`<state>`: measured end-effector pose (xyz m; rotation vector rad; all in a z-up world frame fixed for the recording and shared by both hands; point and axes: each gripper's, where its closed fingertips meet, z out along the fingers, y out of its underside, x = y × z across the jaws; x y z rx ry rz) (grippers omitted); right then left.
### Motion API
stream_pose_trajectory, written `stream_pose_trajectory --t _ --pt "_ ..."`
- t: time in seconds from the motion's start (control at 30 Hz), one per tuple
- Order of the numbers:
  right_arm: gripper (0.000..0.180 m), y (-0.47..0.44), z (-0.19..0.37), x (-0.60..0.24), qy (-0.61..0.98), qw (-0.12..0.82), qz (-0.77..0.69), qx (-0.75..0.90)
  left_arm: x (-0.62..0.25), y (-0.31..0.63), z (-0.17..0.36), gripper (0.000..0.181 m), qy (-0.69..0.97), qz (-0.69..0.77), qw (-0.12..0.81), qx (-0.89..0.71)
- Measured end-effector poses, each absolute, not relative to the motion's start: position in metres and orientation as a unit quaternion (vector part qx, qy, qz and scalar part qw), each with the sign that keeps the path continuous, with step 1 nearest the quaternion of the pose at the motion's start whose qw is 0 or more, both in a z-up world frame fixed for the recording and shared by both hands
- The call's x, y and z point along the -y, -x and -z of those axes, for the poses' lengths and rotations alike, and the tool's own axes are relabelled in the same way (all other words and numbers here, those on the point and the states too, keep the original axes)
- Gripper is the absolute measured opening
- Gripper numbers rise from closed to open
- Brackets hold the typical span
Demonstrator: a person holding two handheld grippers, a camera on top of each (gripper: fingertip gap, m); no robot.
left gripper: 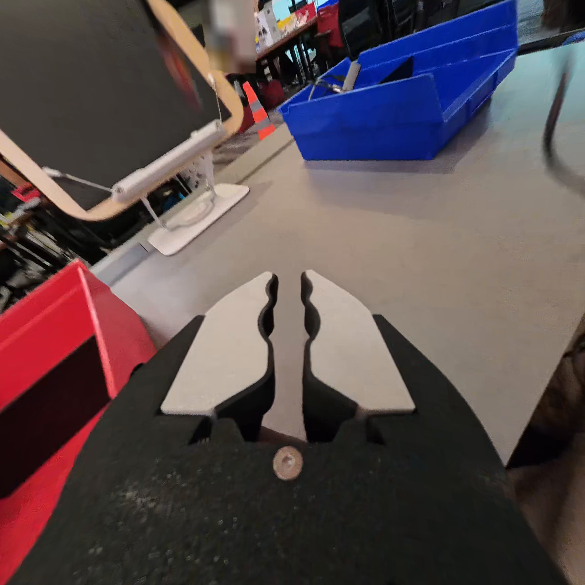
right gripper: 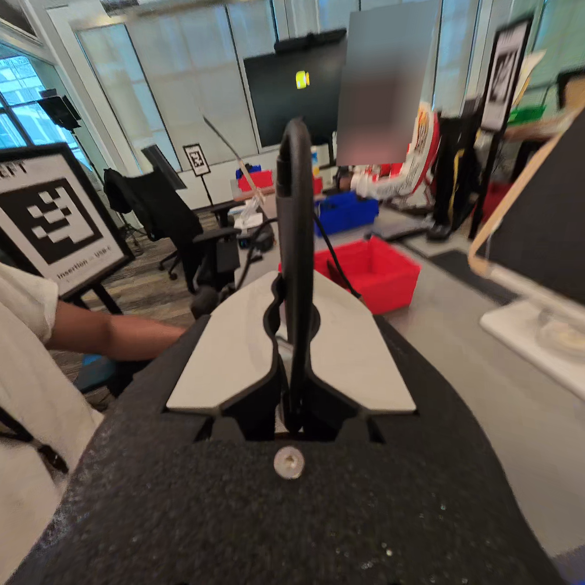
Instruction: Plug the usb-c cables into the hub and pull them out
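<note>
Right gripper (right gripper: 292, 278) clamps a dark hub; left gripper (left gripper: 289, 278) holds nothing.

The hub (right gripper: 294, 240) stands between the right fingers, long axis running straight out along them and tilted upward, far end well above the grey table (right gripper: 474, 395). A black cable (right gripper: 332, 253) loops off that end and drops toward the red bin (right gripper: 373, 275) just beyond the fingertips. Left jaws stand slightly apart, a narrow gap with bare table showing through. Ahead of them is open tabletop; a red bin (left gripper: 53, 364) sits close on the left, a blue bin (left gripper: 395, 104) farther off, a white stand (left gripper: 202, 212) at the table's far-left edge.
</note>
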<state>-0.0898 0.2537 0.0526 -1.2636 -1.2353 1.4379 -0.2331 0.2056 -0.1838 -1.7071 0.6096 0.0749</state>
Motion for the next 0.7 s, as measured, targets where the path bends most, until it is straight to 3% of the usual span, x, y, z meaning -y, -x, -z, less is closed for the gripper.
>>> stream_pose_trajectory --t 0.13,0.27,0.37,0.5,0.7 --pt "0.01 0.059 -0.19 -0.268 0.478 0.513 -0.508 0.5 -0.208 0.232 0.212 0.013 0.78 0.003 0.568 -0.264" --pt "0.01 0.012 -0.328 -0.334 0.512 0.622 -0.401 0.437 -0.205 0.223 0.215 0.013 0.788 0.022 0.555 -0.266" --pt "0.011 -0.022 -0.396 -0.387 0.544 0.671 -0.308 0.4 -0.202 0.216 0.21 0.013 0.78 0.021 0.561 -0.277" --pt "0.01 -0.039 -0.396 -0.44 0.603 0.658 -0.237 0.382 -0.201 0.21 0.217 0.012 0.78 0.006 0.551 -0.297" --pt "0.01 -0.061 -0.309 -0.515 0.668 0.637 -0.154 0.352 -0.2 0.209 0.225 0.013 0.788 0.002 0.535 -0.304"
